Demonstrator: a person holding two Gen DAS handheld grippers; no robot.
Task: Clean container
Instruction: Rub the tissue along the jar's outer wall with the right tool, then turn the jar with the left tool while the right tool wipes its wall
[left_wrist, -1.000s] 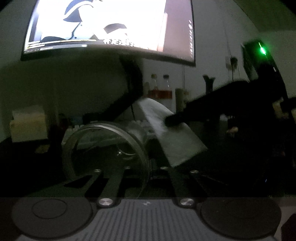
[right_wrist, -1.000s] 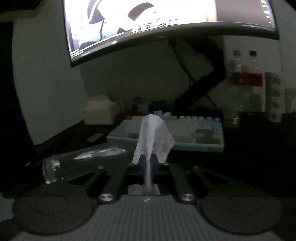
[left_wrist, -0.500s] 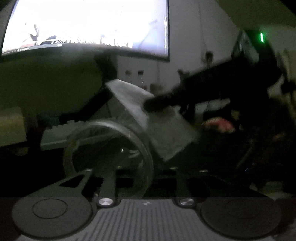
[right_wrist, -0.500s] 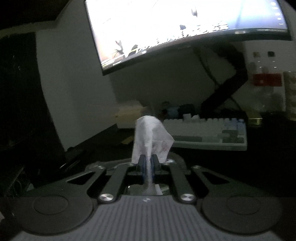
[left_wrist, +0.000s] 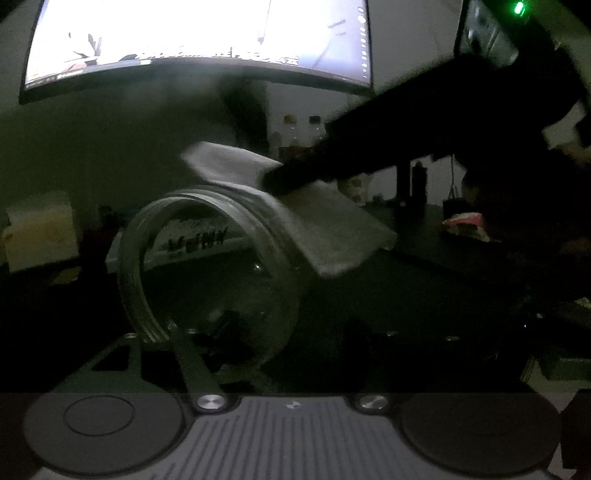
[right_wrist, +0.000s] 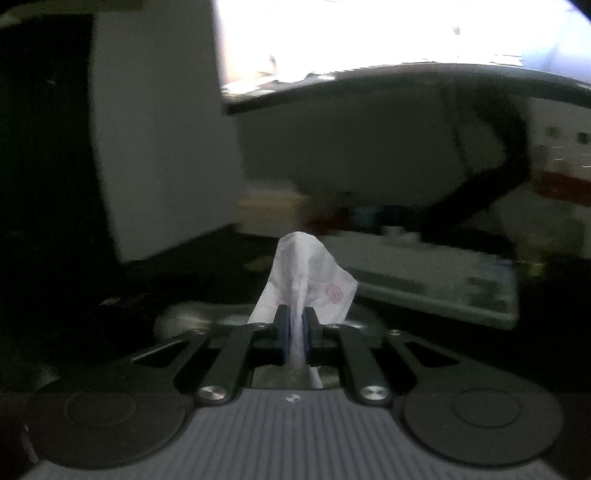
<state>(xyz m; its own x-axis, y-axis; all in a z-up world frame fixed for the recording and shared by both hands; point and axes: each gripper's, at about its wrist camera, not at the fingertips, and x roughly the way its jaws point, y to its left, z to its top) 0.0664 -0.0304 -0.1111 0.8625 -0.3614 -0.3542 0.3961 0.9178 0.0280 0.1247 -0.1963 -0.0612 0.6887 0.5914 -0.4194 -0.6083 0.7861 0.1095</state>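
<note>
In the left wrist view a clear glass jar (left_wrist: 207, 273) lies on its side, mouth toward the camera, held in my left gripper (left_wrist: 240, 332), whose jaws are mostly hidden in the dark. My right gripper (left_wrist: 280, 177) reaches in from the upper right and presses a white tissue (left_wrist: 314, 221) against the jar's upper right rim. In the right wrist view my right gripper (right_wrist: 295, 325) is shut on the tissue (right_wrist: 306, 280), which stands up above the blue pads. Part of the jar (right_wrist: 184, 317) shows dimly low on the left.
A large lit monitor (left_wrist: 199, 33) on a black stand fills the top. A white keyboard (right_wrist: 424, 280) lies on the dark desk behind. Bottles (left_wrist: 303, 136) stand at the back. A pale box (left_wrist: 40, 232) sits at the left. A red-and-white packet (left_wrist: 465, 221) lies at the right.
The right gripper has carried the tissue left and down onto the jar's rim. The jar has shifted right and closer in the left wrist view.
</note>
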